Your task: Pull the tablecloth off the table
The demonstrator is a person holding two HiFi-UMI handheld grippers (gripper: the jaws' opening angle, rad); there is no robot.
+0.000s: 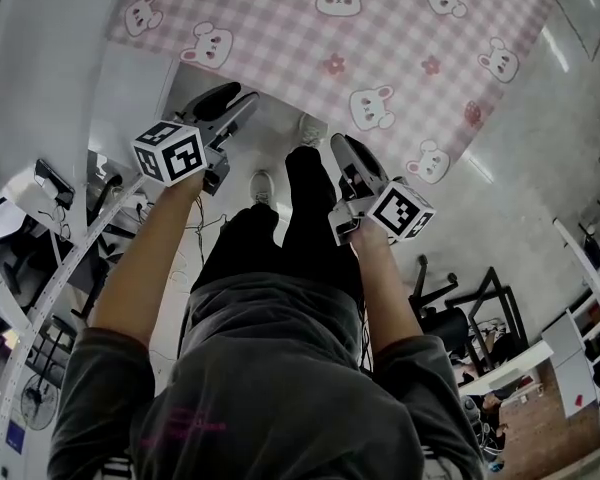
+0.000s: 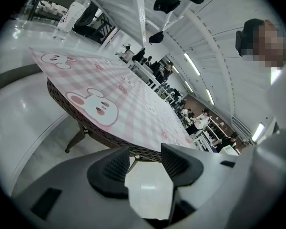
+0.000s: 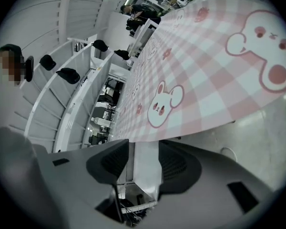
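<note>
A pink checked tablecloth (image 1: 380,38) printed with white bunnies lies flat over the table at the top of the head view. Its near edge runs just beyond both grippers. My left gripper (image 1: 234,102) is open and empty, a little short of that edge. My right gripper (image 1: 344,152) is likewise open and empty, below the cloth's edge. In the left gripper view the tablecloth (image 2: 109,104) covers a table with a dark woven rim (image 2: 81,124), ahead of the left gripper (image 2: 145,162). The right gripper view shows the tablecloth (image 3: 214,75) past the right gripper (image 3: 143,162).
A white table (image 1: 50,78) stands at the left, close to the cloth-covered one. A water bottle (image 2: 72,12) stands on a white surface behind. The person's legs (image 1: 280,228) and shoes are below the grippers. Chairs (image 1: 460,313) and shelves (image 1: 590,358) stand at the right.
</note>
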